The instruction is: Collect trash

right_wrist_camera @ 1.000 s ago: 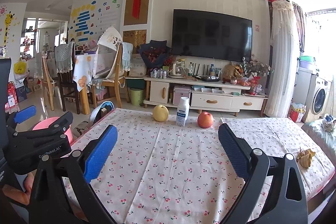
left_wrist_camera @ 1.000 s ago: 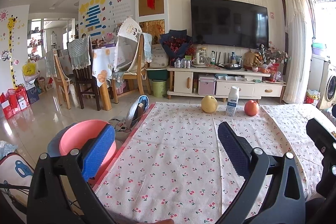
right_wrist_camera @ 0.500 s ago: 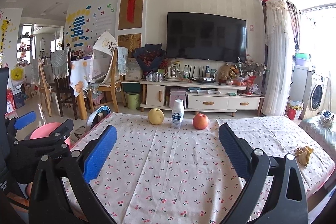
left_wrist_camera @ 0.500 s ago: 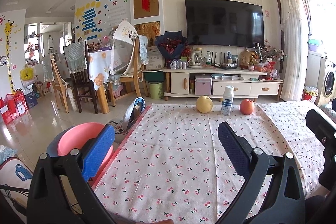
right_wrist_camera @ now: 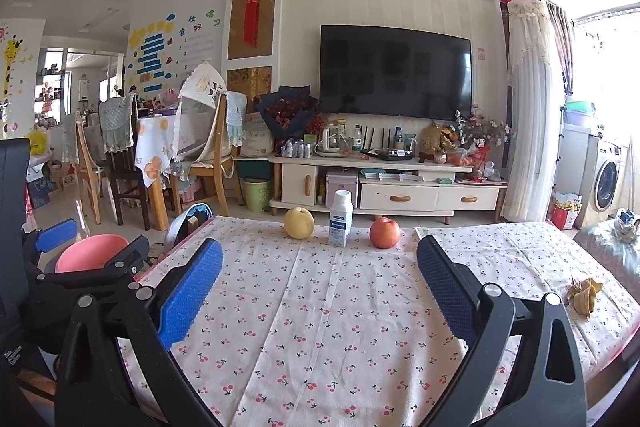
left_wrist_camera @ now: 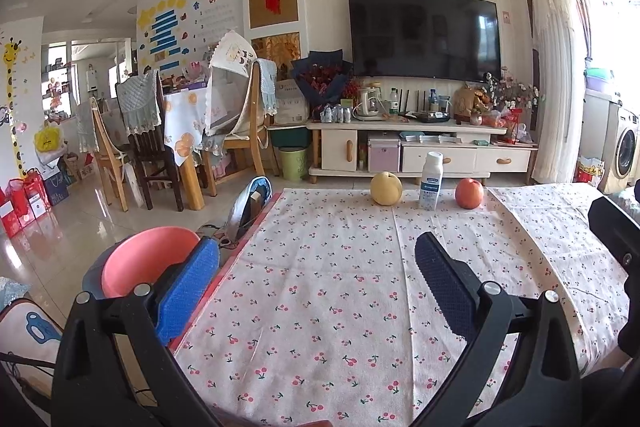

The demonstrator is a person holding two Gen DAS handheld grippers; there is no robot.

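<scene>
Left tongs [left_wrist_camera: 316,283]: blue-padded fingers spread wide, holding nothing, hovering above the near left part of the surface.
Right tongs [right_wrist_camera: 320,287]: blue-padded fingers spread wide, empty, above the near middle of the surface.
Surface [right_wrist_camera: 320,327]: covered with a white cloth printed with red cherries.
Trash: crumpled yellow-brown peel scraps [right_wrist_camera: 582,297] lie on the cloth near the right edge, just right of the right tongs' right finger and apart from it; not seen in the left wrist view.
Far edge: round yellow pear [right_wrist_camera: 298,223], white plastic bottle with a blue label [right_wrist_camera: 340,219] upright, red apple [right_wrist_camera: 384,233], in a row, left to right.
Left of the surface: pink plastic basin [left_wrist_camera: 146,263] off its edge, partly behind the left tongs' left finger.
</scene>
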